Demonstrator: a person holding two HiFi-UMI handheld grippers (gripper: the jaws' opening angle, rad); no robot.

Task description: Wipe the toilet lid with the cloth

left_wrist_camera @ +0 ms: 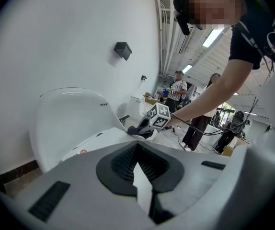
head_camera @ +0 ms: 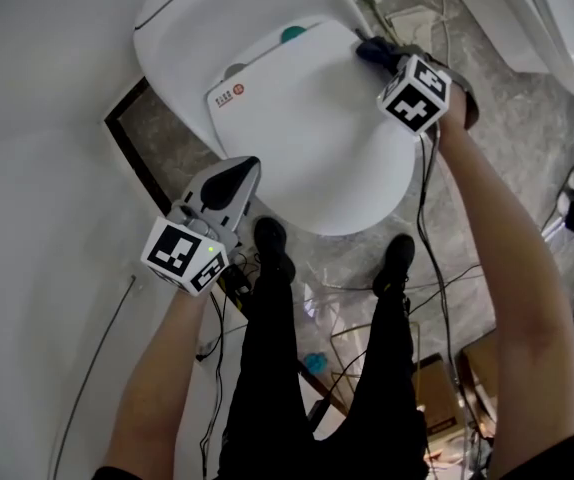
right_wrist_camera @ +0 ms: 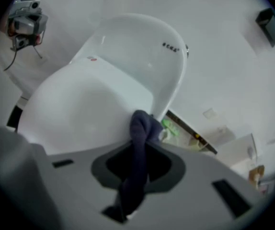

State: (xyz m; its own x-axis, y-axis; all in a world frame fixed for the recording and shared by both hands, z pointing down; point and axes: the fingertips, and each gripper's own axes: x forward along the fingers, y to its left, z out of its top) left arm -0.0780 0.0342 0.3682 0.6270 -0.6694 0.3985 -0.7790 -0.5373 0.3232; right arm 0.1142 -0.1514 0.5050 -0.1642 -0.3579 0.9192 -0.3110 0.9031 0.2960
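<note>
Our right gripper (right_wrist_camera: 136, 174) pinches cloth (right_wrist_camera: 141, 126) at bunched fold: soft, light, limp; toilet lid (head_camera: 307, 138) slick. Left gripper (head_camera: 245, 168) closed, empty.

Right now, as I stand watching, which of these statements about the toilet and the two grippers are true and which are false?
1. The right gripper grips a dark cloth. True.
2. The toilet lid is raised. False: it lies closed.
3. The left gripper holds a second cloth. False: its jaws are together on nothing.
4. The cloth is at the back corner of the toilet lid. True.
5. The left gripper rests on the middle of the toilet lid. False: it is off to the side, near the toilet's front edge.
</note>
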